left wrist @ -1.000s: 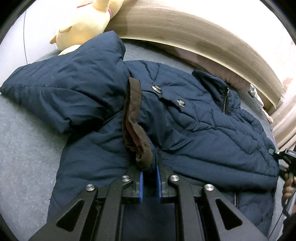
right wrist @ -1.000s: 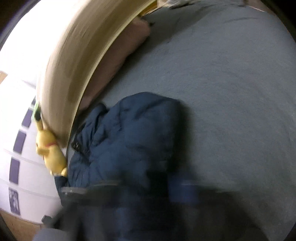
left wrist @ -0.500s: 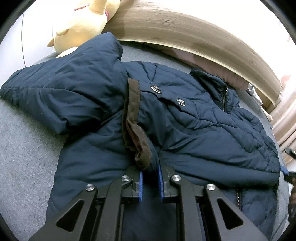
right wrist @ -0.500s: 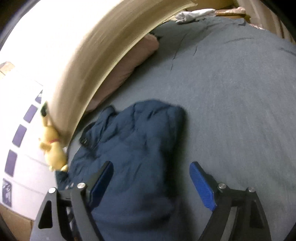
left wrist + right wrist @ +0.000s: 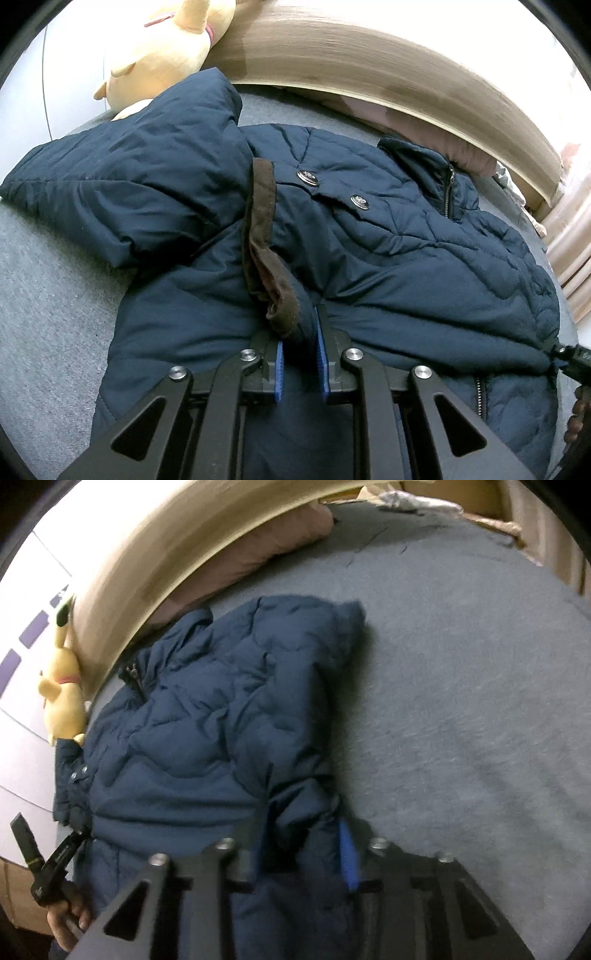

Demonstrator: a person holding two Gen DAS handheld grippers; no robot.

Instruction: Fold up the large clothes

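Grey bed (image 5: 461,701), wooden headboard (image 5: 369,74); left tool (image 5: 299,365) pinches jacket (image 5: 406,258), right tool (image 5: 303,853) closing around it

Both grippers are matte black. The left gripper (image 5: 299,360) has blue-padded fingers (image 5: 279,369) and round silver screws (image 5: 248,355). The right gripper (image 5: 301,845) matches it.

Navy quilted puffer jacket (image 5: 369,258) w/ dark-brown fuzzy cuff trim (image 5: 264,236), silver snap buttons (image 5: 307,177). Plain grey bed cover (image 5: 461,701); pale-yellow plush toy (image 5: 166,44), blue gripper pads (image 5: 320,354).
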